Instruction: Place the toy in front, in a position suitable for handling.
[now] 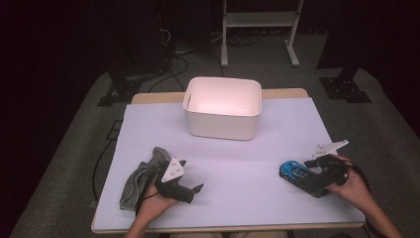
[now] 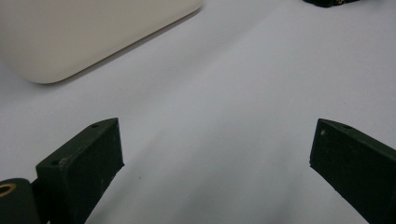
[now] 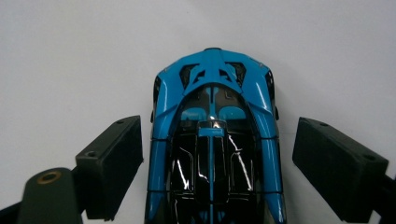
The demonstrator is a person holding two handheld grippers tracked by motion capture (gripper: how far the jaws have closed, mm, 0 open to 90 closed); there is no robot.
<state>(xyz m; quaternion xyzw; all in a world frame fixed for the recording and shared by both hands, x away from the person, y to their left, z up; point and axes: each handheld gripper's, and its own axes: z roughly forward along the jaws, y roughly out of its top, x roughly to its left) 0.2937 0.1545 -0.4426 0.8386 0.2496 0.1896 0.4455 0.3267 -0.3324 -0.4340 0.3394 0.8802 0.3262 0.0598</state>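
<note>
A blue and black toy car (image 1: pixel 298 175) lies on the white table sheet at the front right. My right gripper (image 1: pixel 317 171) is around it, open: in the right gripper view the car (image 3: pixel 215 140) sits between the two jaws with a small gap on each side, nose pointing away. My left gripper (image 1: pixel 190 179) rests at the front left, open, its jaws (image 2: pixel 215 154) spread wide over bare sheet. A grey folded cloth (image 1: pixel 139 179) lies just left of the left gripper.
A white plastic bin (image 1: pixel 222 106) stands at the back middle of the table; its rounded corner (image 2: pixel 70 42) shows in the left gripper view. The table's front edge (image 1: pixel 228 227) runs close to both hands. A metal stand (image 1: pixel 260 29) is on the floor behind.
</note>
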